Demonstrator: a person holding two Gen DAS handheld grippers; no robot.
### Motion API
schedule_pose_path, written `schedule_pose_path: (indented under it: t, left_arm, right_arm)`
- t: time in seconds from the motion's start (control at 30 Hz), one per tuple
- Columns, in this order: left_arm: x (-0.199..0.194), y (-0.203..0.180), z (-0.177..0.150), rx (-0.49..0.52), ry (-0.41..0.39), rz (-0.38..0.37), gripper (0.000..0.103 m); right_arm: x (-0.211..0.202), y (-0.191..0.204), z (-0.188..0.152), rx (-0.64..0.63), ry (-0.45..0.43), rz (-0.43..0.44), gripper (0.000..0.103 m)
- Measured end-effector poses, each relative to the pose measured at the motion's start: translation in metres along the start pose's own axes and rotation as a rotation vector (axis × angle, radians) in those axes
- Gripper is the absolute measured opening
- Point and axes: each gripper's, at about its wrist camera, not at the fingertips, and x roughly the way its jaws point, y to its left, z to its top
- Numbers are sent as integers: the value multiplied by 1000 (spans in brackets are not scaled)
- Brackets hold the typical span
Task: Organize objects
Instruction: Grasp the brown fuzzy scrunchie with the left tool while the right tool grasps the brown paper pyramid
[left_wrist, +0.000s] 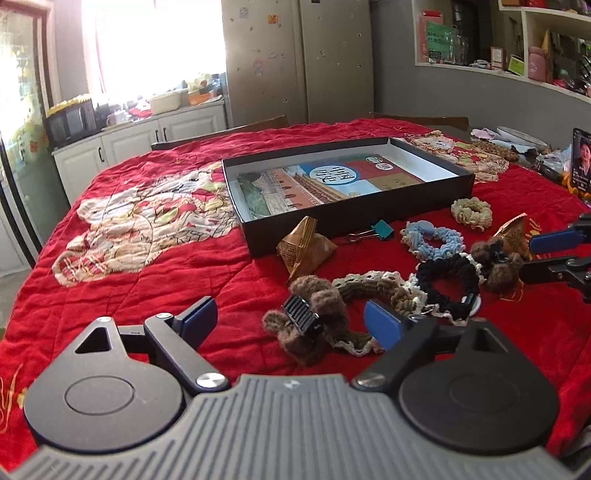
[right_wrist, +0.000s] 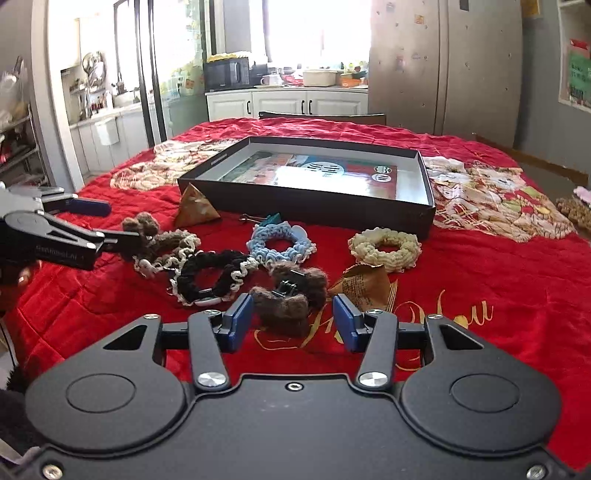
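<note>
Both grippers, left (left_wrist: 290, 323) and right (right_wrist: 293, 323), I hold with fingers apart, each straddling 1 brown fuzzy clip (left_wrist: 306, 321) (right_wrist: 286, 299), neither gripped. Beyond, 4 scrunchies and 2 paper pyramids lie loose; the box (right_wrist: 314, 205) holds only 1 book (right_wrist: 314, 173), so sorting has barely begun, I judge.

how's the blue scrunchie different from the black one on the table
The blue scrunchie is light blue all over; the black scrunchie is black with a white frilly edge. The blue one lies nearer the black box, beside a teal binder clip; the black one lies nearer the hand-held grippers. The black one looks somewhat larger. Both are crocheted rings lying flat on the red quilt, touching each other.
</note>
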Motion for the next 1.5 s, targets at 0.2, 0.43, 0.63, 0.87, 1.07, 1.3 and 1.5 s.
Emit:
schedule_pose_path:
  t: [0.2, 0.43, 0.63, 0.87, 1.07, 1.3, 1.5]
  left_arm:
    - [6, 4, -4, 16, 2, -16, 86]
    - [14, 15, -5, -36, 2, -75, 76]
    - [22, 20, -6, -89, 20, -111, 56]
    - [25, 26, -5, -131, 22, -122, 42]
    - [26, 31, -6, -153, 27, -124, 30]
    - [27, 32, -7, -149, 25, -121, 28]
    - [25, 31, -6, -144, 20, -121, 28]
  right_arm:
    - [-5, -4, 2, -5, -34, -44, 47]
    - [4, -21, 3, 45, -14, -78, 48]
    - [15, -31, 5, 69, -5, -90, 48]
    - [34, -36, 2, 76, 35, -123, 47]
    - [47, -42, 1, 87, 59, -132, 47]
    - [52, -43, 4, 81, 57, -136, 42]
    - [53, -44, 4, 82, 52, -141, 39]
